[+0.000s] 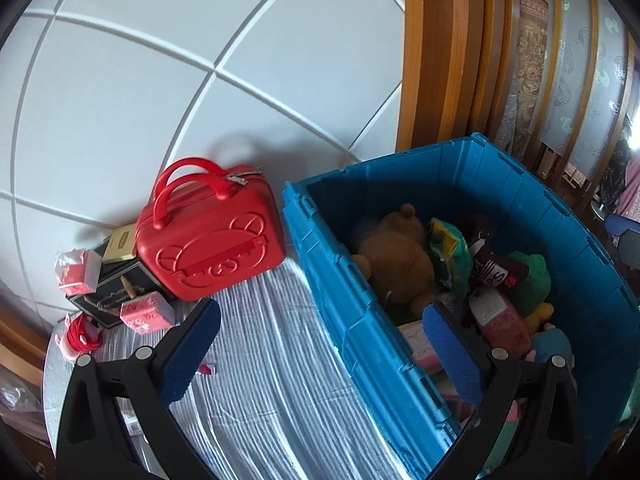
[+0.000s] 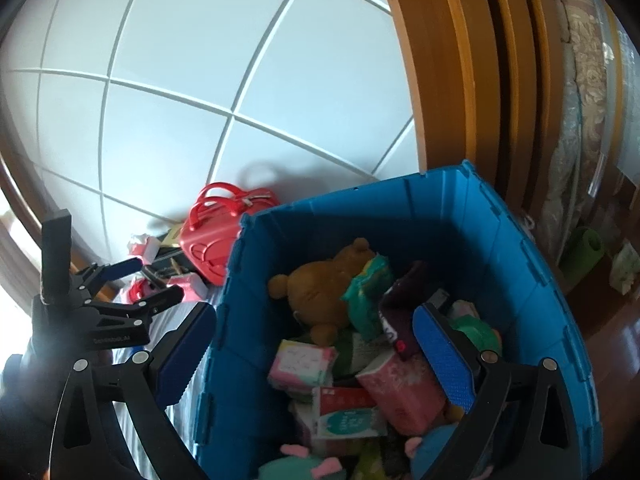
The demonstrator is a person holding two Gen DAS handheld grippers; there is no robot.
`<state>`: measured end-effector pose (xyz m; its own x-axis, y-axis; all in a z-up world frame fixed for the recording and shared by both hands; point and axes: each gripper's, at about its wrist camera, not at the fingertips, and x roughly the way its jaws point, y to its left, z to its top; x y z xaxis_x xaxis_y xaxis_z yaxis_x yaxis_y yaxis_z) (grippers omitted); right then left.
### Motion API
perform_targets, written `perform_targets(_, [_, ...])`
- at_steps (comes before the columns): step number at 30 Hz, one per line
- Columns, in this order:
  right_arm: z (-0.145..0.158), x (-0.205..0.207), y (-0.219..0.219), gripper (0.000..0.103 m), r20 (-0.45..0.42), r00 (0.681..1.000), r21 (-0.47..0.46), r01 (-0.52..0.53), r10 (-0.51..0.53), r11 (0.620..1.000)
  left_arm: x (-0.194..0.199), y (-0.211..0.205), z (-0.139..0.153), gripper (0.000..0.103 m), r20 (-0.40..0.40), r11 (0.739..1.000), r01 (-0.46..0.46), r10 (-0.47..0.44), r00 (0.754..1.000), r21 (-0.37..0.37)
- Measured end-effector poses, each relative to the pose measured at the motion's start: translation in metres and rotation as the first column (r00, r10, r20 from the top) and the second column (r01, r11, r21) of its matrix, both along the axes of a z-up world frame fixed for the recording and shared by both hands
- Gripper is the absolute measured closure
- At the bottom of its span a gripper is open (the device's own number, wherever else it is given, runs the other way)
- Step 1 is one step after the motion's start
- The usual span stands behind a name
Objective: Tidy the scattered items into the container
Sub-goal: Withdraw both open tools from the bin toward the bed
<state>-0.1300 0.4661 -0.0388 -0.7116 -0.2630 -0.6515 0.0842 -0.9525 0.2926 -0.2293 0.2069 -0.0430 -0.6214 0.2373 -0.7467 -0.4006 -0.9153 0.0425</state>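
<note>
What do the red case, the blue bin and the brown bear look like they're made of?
Red case: likely hard molded plastic, satin sheen, embossed bear face. Blue bin: rigid plastic, ribbed walls, slight gloss. Brown bear: plush fabric, matte, fuzzy.

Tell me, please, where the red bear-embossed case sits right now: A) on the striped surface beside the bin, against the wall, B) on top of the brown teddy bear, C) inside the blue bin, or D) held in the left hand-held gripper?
A: the red case stands on the striped surface outside the blue bin, by the wall, while the left hand-held gripper is open and empty.
</note>
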Motion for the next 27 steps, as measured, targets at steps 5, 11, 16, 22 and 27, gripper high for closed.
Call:
perform_targets(5, [-0.001,0.006,-0.042,0.003,-0.004,0.997,-0.007,-0.076,0.076,0.997,0.018,-0.049,-0.015,0.000,0.023,0.998,-0.061,0.061,0.998,0.008])
perform_targets(11, [-0.007,0.008,-0.100,0.003,0.012,0.987,0.008,-0.162,0.162,0.987,0.036,-0.113,-0.038,0.000,0.057,0.990,-0.143,0.143,0.988,0.002])
perform_targets(16, [-0.012,0.010,-0.145,0.003,0.023,0.974,0.008,-0.227,0.226,0.974,0.054,-0.177,-0.066,0.000,0.106,0.976,-0.219,0.216,0.971,0.011])
perform_targets(22, [-0.025,0.011,-0.201,0.002,0.053,0.956,0.017,-0.291,0.290,0.957,0.072,-0.246,-0.092,0.000,0.146,0.956,-0.294,0.292,0.945,-0.008])
perform_targets(27, [-0.037,0.009,-0.247,0.002,0.083,0.941,0.008,-0.329,0.328,0.944,0.078,-0.298,-0.101,0.000,0.167,0.938,-0.346,0.342,0.925,-0.009])
